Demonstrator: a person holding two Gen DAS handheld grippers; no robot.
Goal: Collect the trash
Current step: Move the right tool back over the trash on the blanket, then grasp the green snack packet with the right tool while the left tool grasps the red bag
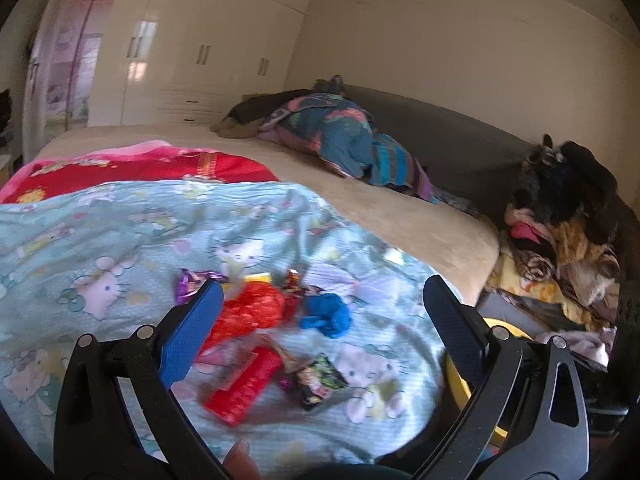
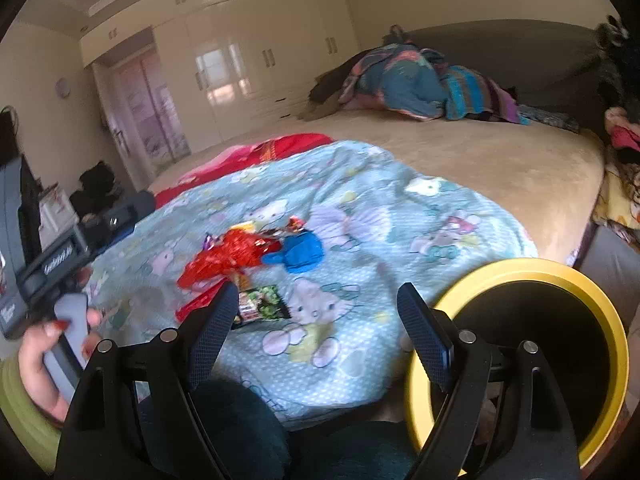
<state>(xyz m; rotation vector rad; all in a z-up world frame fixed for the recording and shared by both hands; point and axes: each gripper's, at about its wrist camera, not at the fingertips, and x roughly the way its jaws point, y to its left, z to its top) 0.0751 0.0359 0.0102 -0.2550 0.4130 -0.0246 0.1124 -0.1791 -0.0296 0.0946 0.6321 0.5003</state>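
Both left tongs (image 1: pixel 322 300) and right tongs (image 2: pixel 314 300) hang released and empty over the wrapper pile (image 2: pixel 240 256) near the bed's (image 2: pixel 500 160) foot edge; risk: thin foil wrappers slip or snag the quilt (image 2: pixel 400 220), missing the yellow-rimmed bin (image 2: pixel 600 292) off that edge.

The quilt (image 1: pixel 120 240) is soft printed cloth, the red wrapper (image 1: pixel 248 312) crinkly glossy film, the bin (image 2: pixel 616 344) smooth with a satin yellow rim, the wardrobe (image 1: pixel 192 52) glossy lacquer, and the gripper pads (image 1: pixel 192 336) finely textured, matt.
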